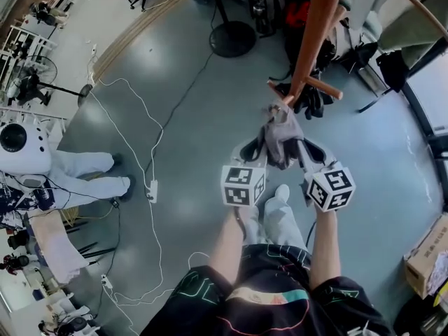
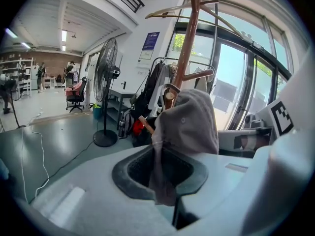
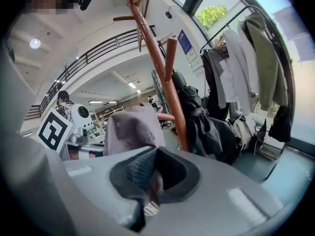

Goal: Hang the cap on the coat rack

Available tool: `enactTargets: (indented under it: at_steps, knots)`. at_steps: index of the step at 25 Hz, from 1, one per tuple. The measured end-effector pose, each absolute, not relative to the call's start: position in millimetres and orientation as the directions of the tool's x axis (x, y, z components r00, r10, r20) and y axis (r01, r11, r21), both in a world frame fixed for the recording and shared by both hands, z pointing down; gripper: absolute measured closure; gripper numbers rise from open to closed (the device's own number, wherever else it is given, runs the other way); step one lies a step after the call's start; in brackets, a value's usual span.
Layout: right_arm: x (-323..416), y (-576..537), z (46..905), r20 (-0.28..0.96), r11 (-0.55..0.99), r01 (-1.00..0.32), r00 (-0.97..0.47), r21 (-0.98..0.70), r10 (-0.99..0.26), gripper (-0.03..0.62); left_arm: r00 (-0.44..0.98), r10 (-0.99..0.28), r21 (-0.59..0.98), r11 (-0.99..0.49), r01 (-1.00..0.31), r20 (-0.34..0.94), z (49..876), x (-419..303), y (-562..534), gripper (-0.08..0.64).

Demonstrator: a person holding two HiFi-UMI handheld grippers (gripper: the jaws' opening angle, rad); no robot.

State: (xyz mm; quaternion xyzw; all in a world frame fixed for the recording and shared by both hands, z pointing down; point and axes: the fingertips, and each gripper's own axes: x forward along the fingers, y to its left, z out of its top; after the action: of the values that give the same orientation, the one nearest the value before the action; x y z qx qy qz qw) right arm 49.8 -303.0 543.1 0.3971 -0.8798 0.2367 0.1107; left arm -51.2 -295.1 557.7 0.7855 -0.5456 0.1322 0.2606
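Observation:
A grey cap (image 1: pixel 281 136) hangs between my two grippers, just below a peg (image 1: pixel 280 103) of the brown wooden coat rack (image 1: pixel 314 33). My left gripper (image 1: pixel 261 148) is shut on the cap's left edge. My right gripper (image 1: pixel 302 148) is shut on its right edge. In the left gripper view the cap (image 2: pixel 189 124) rises from the jaws (image 2: pixel 165 181) in front of the rack's pole (image 2: pixel 184 53). In the right gripper view the cap (image 3: pixel 134 128) stands left of the pole (image 3: pixel 165 77), its cloth pinched in the jaws (image 3: pixel 147 186).
Dark clothes (image 1: pixel 308 96) hang on the rack's lower pegs. A standing fan's round base (image 1: pixel 232 38) sits on the grey floor beyond. Cables (image 1: pixel 150 145) and a power strip trail at the left. A white robot figure (image 1: pixel 42 163) stands far left. A cardboard box (image 1: pixel 425 257) is at the right.

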Motion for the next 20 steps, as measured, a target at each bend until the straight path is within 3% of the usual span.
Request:
enactTargets:
  at_steps: [20]
  knots:
    - [75, -341, 561, 0.371, 0.526, -0.751, -0.657, -0.398, -0.656, 0.584, 0.369, -0.777, 0.24, -0.283, -0.929, 0.51, 567, -23, -323, 0.512]
